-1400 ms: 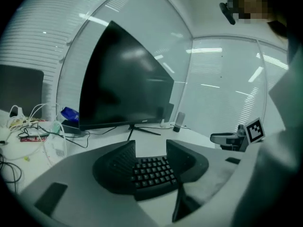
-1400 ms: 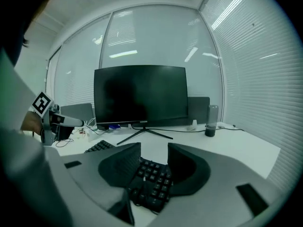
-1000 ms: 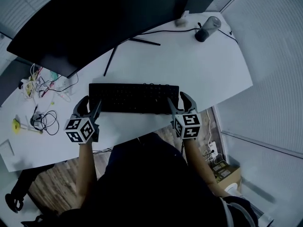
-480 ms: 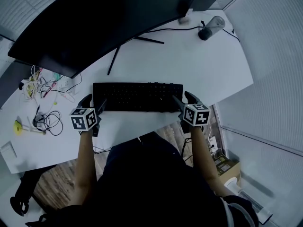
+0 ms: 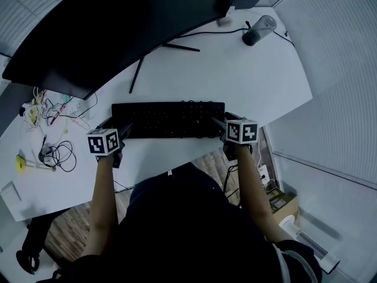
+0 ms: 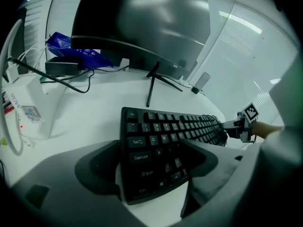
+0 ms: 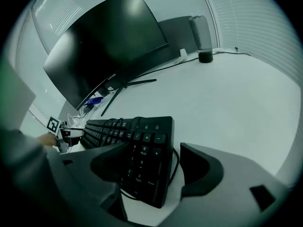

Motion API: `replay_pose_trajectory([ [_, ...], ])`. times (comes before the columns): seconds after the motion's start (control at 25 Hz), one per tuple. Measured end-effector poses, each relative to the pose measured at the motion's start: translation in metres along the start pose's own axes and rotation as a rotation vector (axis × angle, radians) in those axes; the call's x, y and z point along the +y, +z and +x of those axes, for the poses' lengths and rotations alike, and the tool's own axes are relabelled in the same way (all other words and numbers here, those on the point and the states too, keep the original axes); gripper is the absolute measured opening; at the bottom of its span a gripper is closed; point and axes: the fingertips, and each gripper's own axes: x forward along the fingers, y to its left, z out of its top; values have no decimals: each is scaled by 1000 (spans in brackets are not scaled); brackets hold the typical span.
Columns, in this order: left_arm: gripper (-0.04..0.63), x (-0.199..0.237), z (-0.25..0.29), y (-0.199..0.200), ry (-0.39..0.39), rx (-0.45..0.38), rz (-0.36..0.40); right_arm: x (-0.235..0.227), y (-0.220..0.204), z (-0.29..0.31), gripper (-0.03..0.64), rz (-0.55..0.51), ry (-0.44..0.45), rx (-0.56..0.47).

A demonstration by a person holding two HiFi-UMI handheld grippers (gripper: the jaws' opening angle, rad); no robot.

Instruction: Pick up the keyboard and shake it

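Note:
A black keyboard (image 5: 168, 119) lies flat on the white desk (image 5: 235, 81), in front of the monitor. My left gripper (image 5: 115, 125) is at its left end, jaws opening. In the left gripper view the keyboard's left end (image 6: 156, 141) sits between those jaws, and a thin gap shows at the left jaw. My right gripper (image 5: 227, 121) is at the right end, jaws opening too. The keyboard's number-pad end (image 7: 142, 155) and a loop of its cable lie between them in the right gripper view, clear of the right jaw.
A big dark curved monitor (image 5: 118, 22) on a thin stand (image 5: 138, 72) fills the back of the desk. A grey cylinder (image 5: 259, 31) with a cable stands at the far right. Tangled cables (image 5: 53, 152) and small items lie at the left. The desk's front edge is at my body.
Both grippers have moved forward along the keyboard's ends, and their marker cubes sit higher in the picture. The keyboard stays in about the same place on the desk.

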Motion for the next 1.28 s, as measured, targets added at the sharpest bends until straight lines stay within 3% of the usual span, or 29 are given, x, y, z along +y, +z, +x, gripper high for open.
replay_pose_trajectory([
  [0.12,371,-1,3,1,-1,31,24,-2,-2,2,316,49,10,42],
  [0.32,373,0,5,0,20,92,23,0,-2,5,316,44,4,100],
  [0.72,373,-2,3,1,30,106,-11,4,1,-1,287,50,-9,107],
  [1.0,373,-16,-19,21,6,-6,12,19,24,-38,287,-16,-42,7],
  [1.28,373,-30,-35,44,-88,-188,-41,57,86,-106,287,-267,-154,-196],
])
